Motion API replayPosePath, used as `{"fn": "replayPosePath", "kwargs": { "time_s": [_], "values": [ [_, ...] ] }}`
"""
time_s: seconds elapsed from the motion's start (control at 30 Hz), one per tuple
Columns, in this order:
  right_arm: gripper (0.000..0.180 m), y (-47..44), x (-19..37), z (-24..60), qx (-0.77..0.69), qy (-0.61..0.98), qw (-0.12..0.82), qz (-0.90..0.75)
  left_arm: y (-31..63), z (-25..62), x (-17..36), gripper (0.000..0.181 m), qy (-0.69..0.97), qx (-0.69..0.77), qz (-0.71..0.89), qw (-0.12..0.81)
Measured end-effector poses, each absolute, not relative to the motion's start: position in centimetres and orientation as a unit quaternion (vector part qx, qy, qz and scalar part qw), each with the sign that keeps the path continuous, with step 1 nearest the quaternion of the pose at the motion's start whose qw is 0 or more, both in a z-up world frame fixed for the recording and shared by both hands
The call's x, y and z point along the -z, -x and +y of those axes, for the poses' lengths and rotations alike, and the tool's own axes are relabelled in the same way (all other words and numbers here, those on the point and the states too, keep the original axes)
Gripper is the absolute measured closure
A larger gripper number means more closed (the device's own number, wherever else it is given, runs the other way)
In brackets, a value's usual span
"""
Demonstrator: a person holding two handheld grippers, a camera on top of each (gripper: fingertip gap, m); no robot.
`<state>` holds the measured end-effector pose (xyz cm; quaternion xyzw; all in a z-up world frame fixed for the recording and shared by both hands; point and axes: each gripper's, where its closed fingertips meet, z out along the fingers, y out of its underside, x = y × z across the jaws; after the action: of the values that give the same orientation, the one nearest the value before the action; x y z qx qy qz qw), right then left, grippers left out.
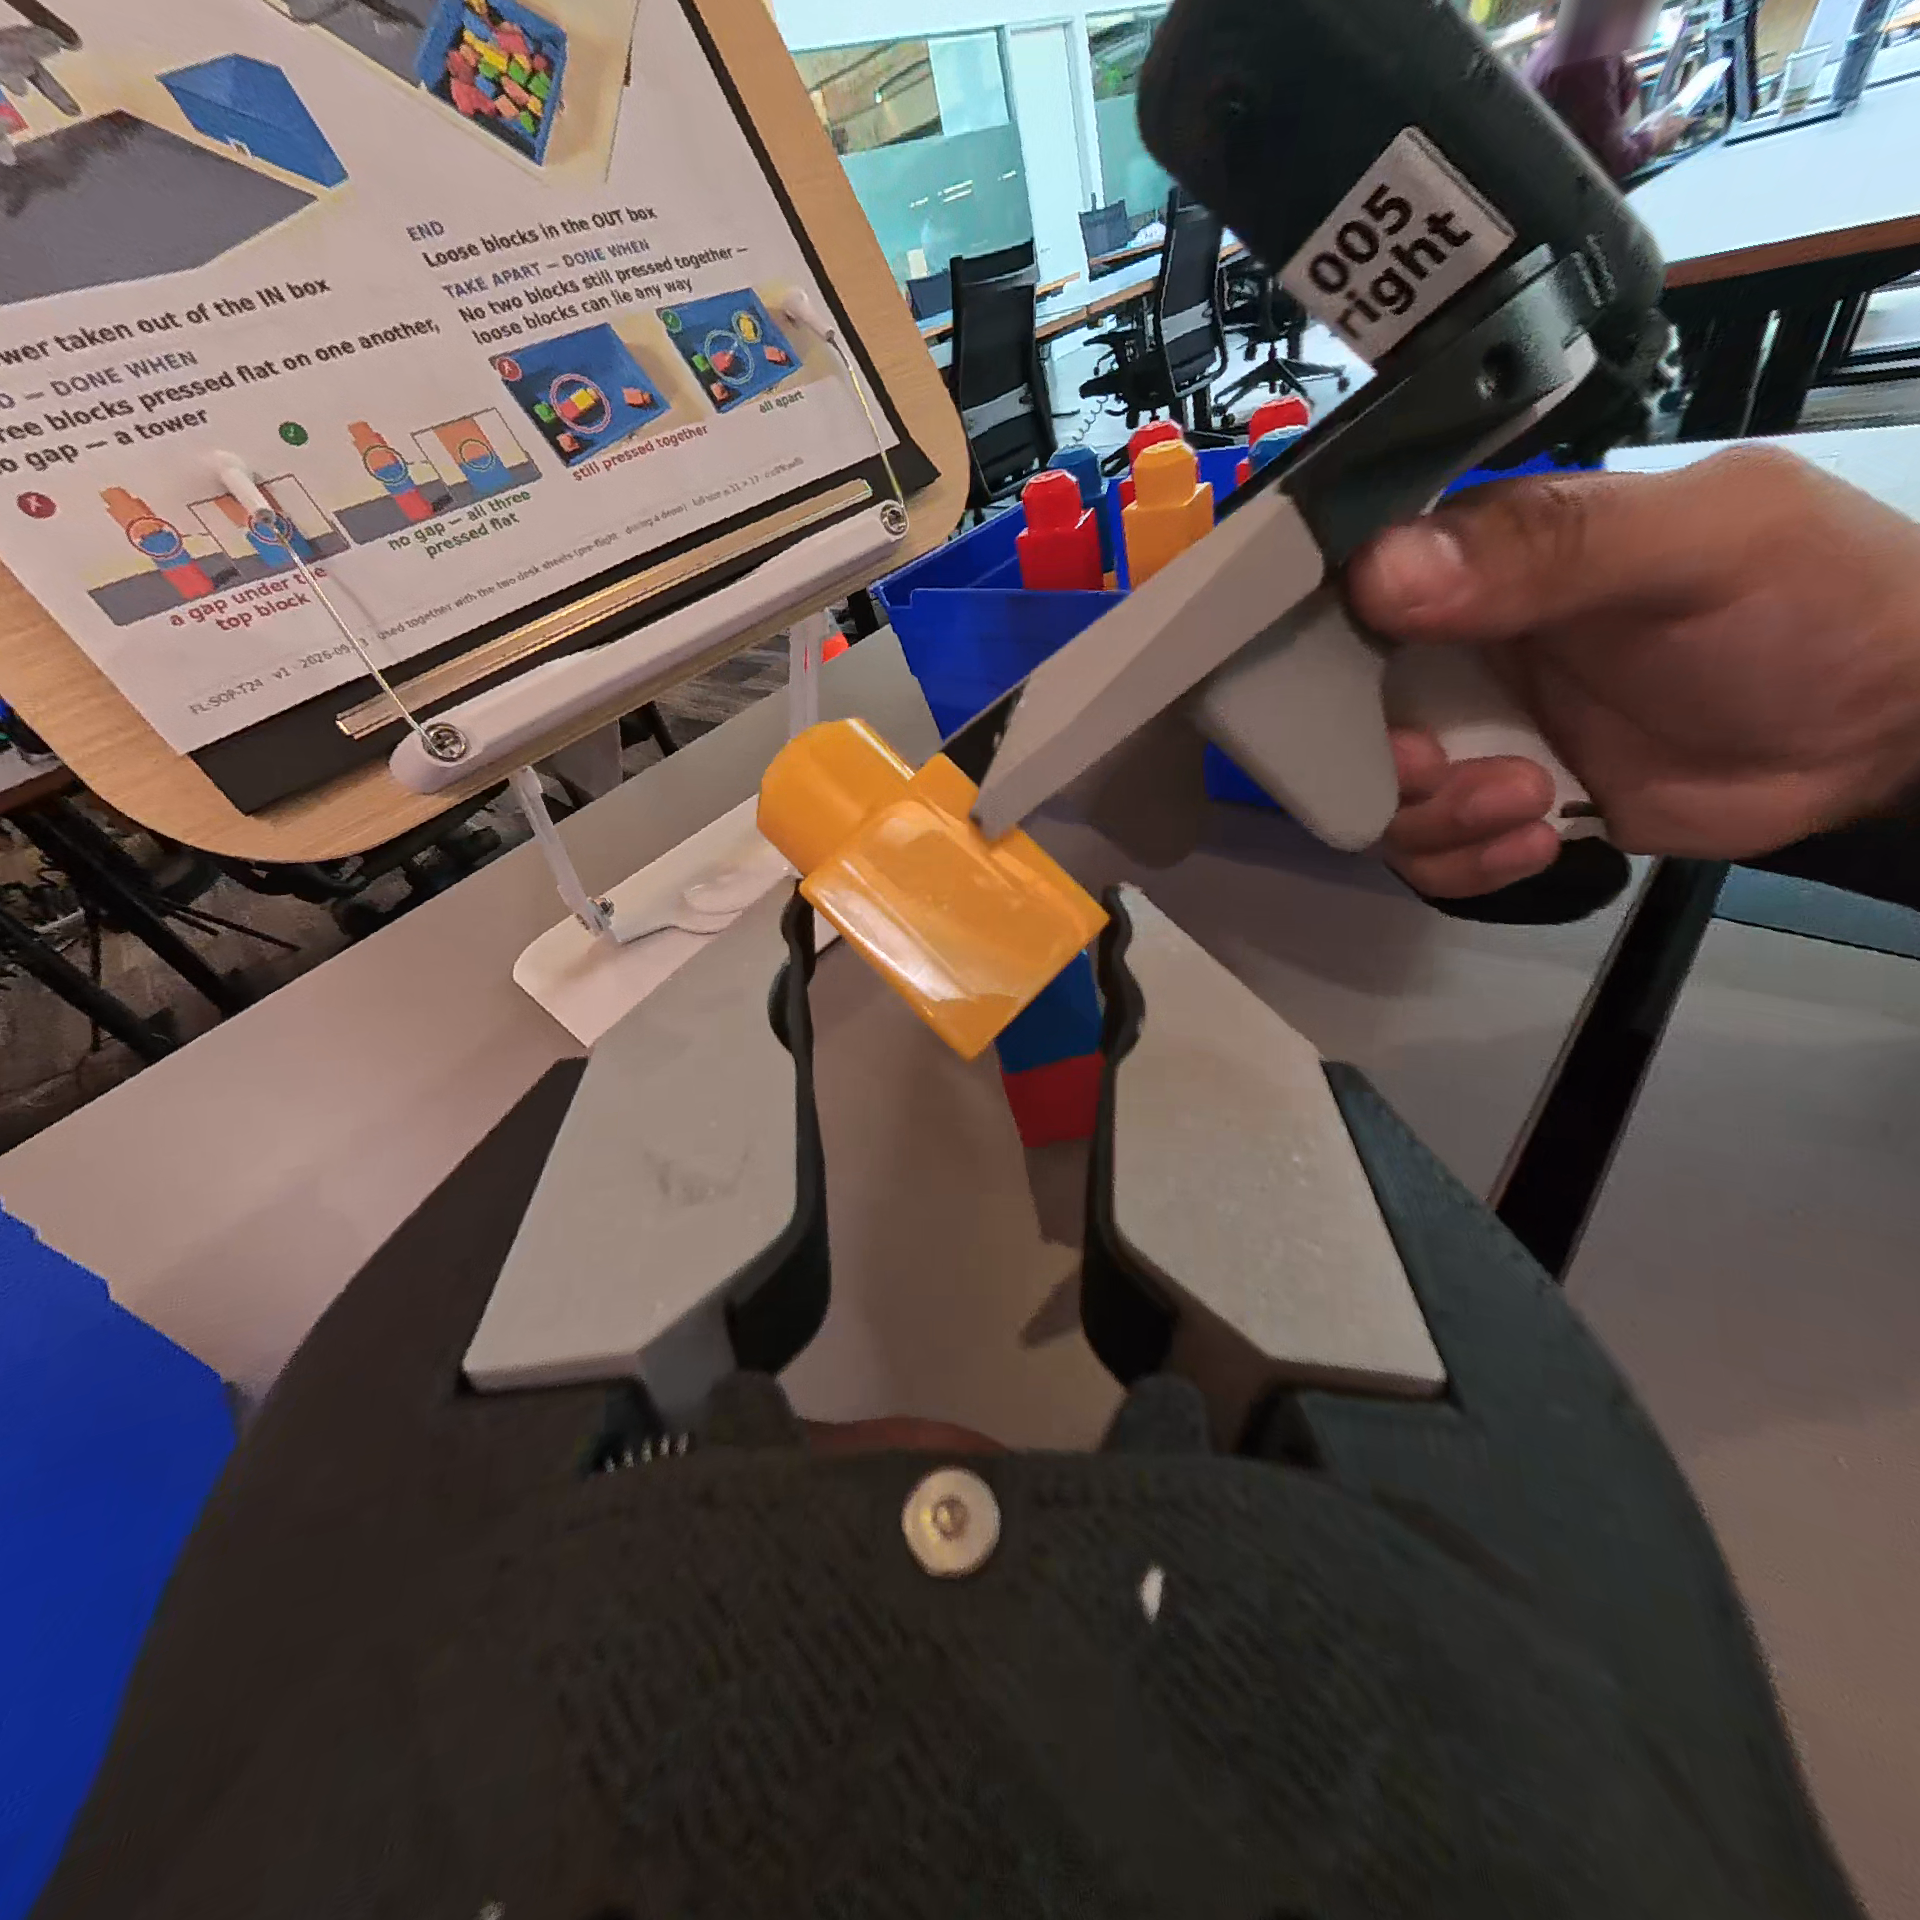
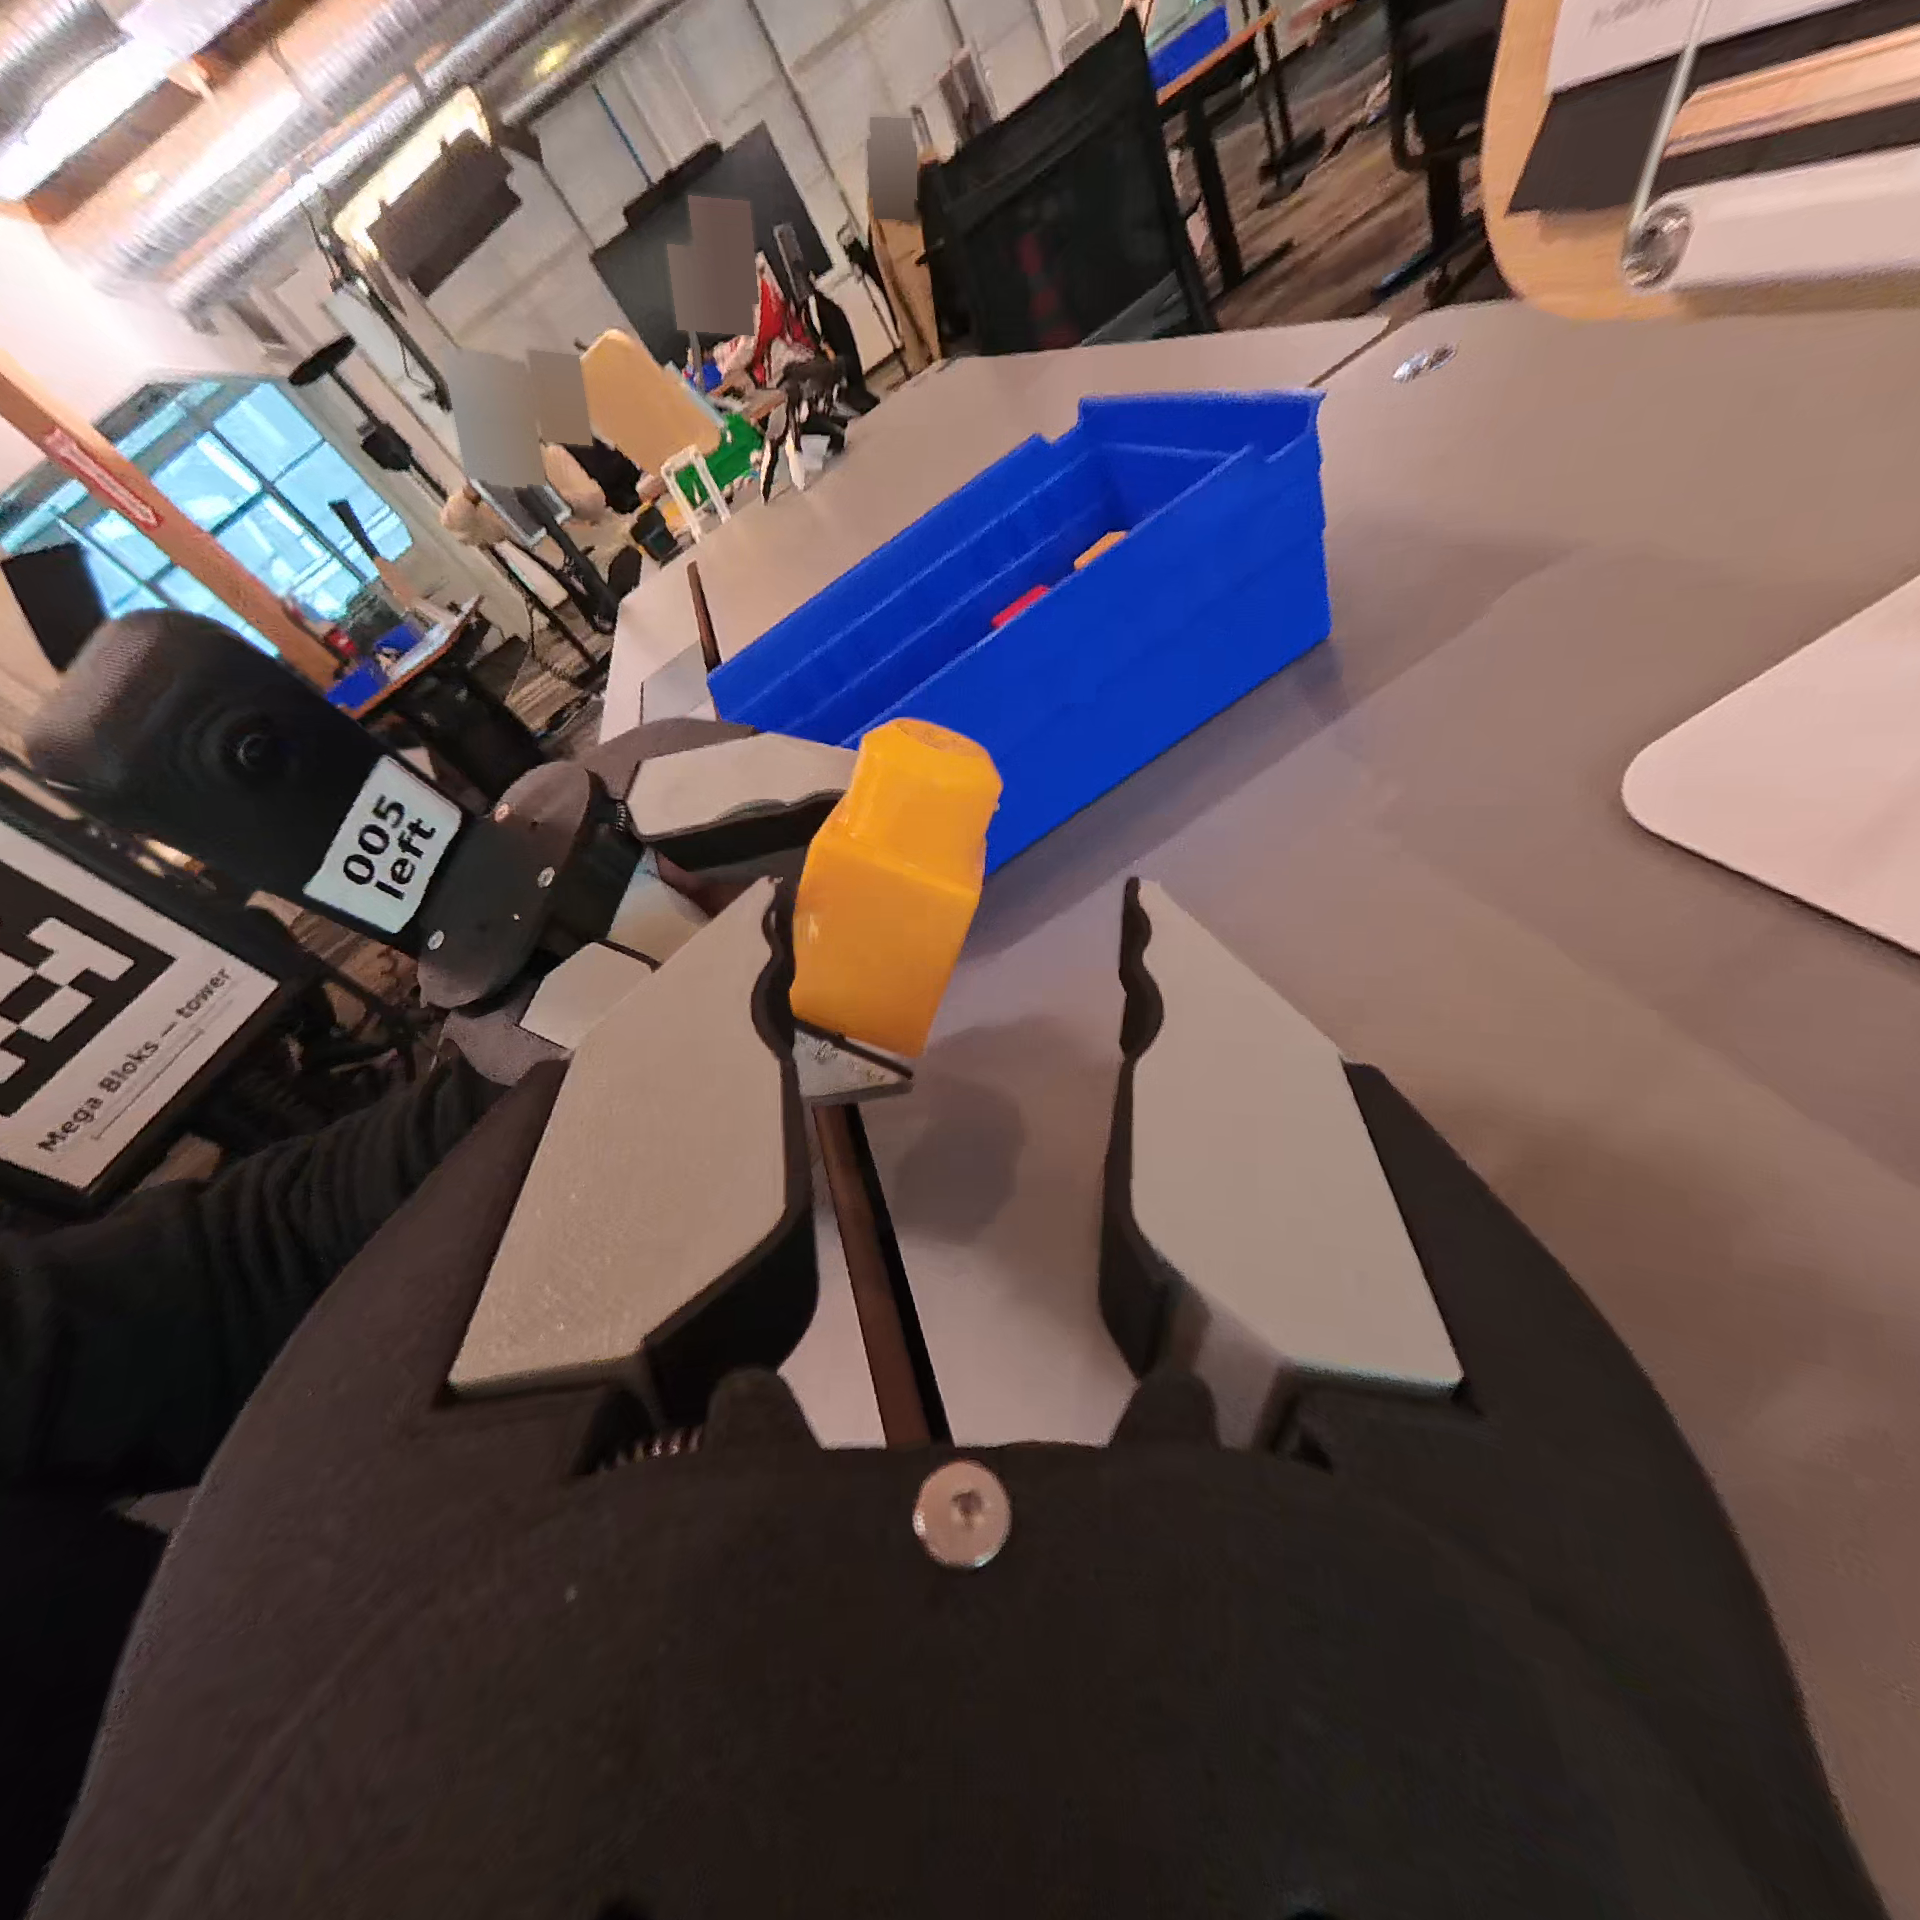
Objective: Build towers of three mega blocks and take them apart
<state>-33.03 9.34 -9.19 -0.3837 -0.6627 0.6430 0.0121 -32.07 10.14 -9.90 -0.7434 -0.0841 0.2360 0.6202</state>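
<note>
An orange block [image 1: 935,914] hangs tilted between the fingertips of my left gripper [image 1: 956,914], its corners touching both, so the left gripper is shut on it. A blue block [image 1: 1055,1003] pressed onto a red block [image 1: 1060,1101] shows just below and beyond; I cannot tell if they touch the orange one. My right gripper [image 2: 951,914] is open. The orange block [image 2: 894,883] rests against its left finger only. In the left wrist view one right finger [image 1: 1143,665] touches the orange block's top. A left finger [image 2: 727,790] meets the block's shoulder.
A blue bin [image 1: 997,634] at the back holds several upright towers. Another blue bin [image 2: 1091,665] holds loose red and orange pieces. An instruction board [image 1: 416,416] stands on a white base [image 1: 623,956]. A marker card [image 2: 94,997] lies at left. The table edge [image 1: 1600,1039] runs at right. Left and right tips are no more than a few centimetres apart.
</note>
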Motion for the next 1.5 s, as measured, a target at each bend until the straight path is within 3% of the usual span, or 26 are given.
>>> {"fn": "replayPosePath", "kwargs": {
  "time_s": [0.17, 0.27, 0.63, 0.87, 1.1, 1.13, 1.2, 1.5],
  "values": [
    [0.123, 32.2, 9.6, 8.5, -0.636, 0.37, 0.007, -0.677, 31.1, 11.0, 10.4, 0.127, 0.753, -0.243, -0.059, 0.609],
    [0.141, 31.7, 10.1, 8.3, -0.627, 0.368, 0.009, -0.687, 31.1, 11.3, 10.8, 0.127, 0.757, -0.255, -0.056, 0.598],
    [0.144, 31.5, 8.4, 10.1, -0.656, 0.37, 0.033, -0.657, 31.2, 11.2, 11.3, 0.132, 0.755, -0.242, -0.07, 0.605],
    [0.144, 32.2, 5.8, 14.3, -0.702, 0.388, 0.105, -0.588, 34.7, 11.3, 17.0, 0.111, 0.811, -0.154, -0.174, 0.536],
    [0.143, 32.2, 5.4, 14.9, -0.701, 0.386, 0.133, -0.585, 33.7, 15.4, 19.2, 0.111, 0.844, -0.128, -0.152, 0.498],
    [0.143, 32.3, 5.6, 14.8, -0.696, 0.385, 0.137, -0.59, 33.6, 15.9, 19.5, 0.115, 0.85, -0.118, -0.155, 0.49],
    [0.143, 32.5, 6.2, 14.7, -0.685, 0.385, 0.143, -0.601, 33.9, 16.4, 20.1, 0.145, 0.857, -0.116, -0.165, 0.474],
    [0.144, 33.0, 9.0, 13.8, -0.63, 0.361, 0.151, -0.671, 31.0, 15.8, 18.0, 0.147, 0.844, 0.021, -0.126, 0.521]
  ]
}}
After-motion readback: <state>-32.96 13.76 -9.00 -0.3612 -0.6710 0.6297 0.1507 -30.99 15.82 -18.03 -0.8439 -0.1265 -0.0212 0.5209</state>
